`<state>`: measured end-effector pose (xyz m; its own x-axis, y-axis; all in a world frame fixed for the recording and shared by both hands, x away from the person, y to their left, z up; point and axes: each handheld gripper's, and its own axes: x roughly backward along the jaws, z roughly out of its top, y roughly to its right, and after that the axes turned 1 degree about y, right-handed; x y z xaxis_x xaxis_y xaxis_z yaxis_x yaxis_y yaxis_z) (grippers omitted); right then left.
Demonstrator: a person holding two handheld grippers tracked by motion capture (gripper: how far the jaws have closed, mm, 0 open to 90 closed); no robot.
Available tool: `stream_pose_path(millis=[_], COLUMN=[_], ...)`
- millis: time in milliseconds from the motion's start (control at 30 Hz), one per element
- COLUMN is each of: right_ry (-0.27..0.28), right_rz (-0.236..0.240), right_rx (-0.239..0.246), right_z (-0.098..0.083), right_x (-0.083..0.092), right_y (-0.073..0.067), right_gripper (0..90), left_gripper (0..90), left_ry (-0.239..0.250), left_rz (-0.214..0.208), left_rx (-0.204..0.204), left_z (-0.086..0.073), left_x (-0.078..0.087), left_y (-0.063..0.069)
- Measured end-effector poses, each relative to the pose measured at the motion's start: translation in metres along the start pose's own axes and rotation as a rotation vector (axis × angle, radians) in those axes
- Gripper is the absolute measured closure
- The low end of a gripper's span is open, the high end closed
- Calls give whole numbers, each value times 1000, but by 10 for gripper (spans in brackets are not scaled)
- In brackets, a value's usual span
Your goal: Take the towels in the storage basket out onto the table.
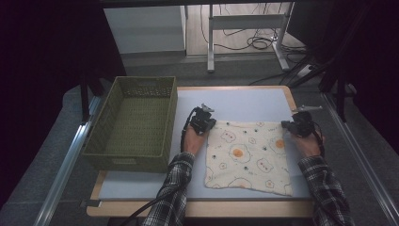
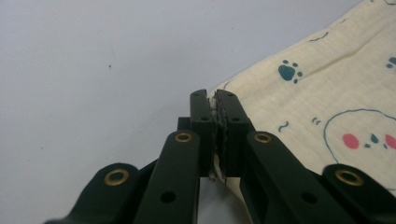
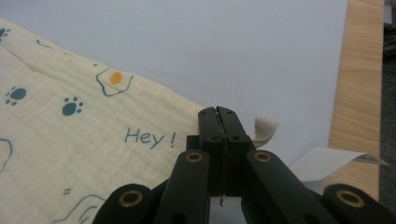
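Note:
A cream cloth point(image 1: 248, 155) printed with fried eggs and paw marks lies flat on the pale blue table top point(image 1: 235, 101). My left gripper point(image 1: 210, 121) is at the cloth's far left corner and is shut on that corner; the fabric edge point(image 2: 217, 100) shows pinched between its black jaws. My right gripper point(image 1: 285, 124) is at the far right corner and is shut on it, with a bit of cloth point(image 3: 265, 128) curling out beside the jaws point(image 3: 219, 112). Both grippers rest low on the table.
An empty green woven basket point(image 1: 133, 123) stands to the left of the cloth, close to my left hand. The table's wooden edge point(image 3: 359, 74) runs just right of my right gripper, and a white label point(image 3: 327, 163) lies near it.

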<state>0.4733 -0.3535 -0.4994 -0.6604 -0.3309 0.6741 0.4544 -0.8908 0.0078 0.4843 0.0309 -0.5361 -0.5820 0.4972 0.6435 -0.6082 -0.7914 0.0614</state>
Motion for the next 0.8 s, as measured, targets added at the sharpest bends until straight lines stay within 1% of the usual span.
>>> stream_pose_path(millis=[100, 133, 267, 367, 467, 667, 800], right_ry=[12, 12, 19, 33, 44, 60, 75], right_rz=[2, 5, 14, 27, 41, 68, 83], right_rx=[-8, -8, 3, 6, 14, 18, 14], right_z=[1, 2, 4, 6, 6, -4, -14], right_x=[2, 4, 7, 14, 22, 37, 48], right_y=[1, 0, -3, -7, -10, -15, -18], right_gripper=[900, 900, 900, 900, 900, 900, 900], left_gripper=[871, 871, 873, 873, 873, 871, 871], left_ry=[20, 20, 39, 60, 69, 88, 96], left_rz=[3, -4, -9, -15, -19, -34, -45], left_rx=[2, 1, -3, 4, 10, 8, -8], left_z=[1, 2, 4, 5, 3, -5, -7], left_x=[5, 7, 16, 25, 33, 48, 58], left_y=[0, -1, 0, 0, 1, 8, 15])
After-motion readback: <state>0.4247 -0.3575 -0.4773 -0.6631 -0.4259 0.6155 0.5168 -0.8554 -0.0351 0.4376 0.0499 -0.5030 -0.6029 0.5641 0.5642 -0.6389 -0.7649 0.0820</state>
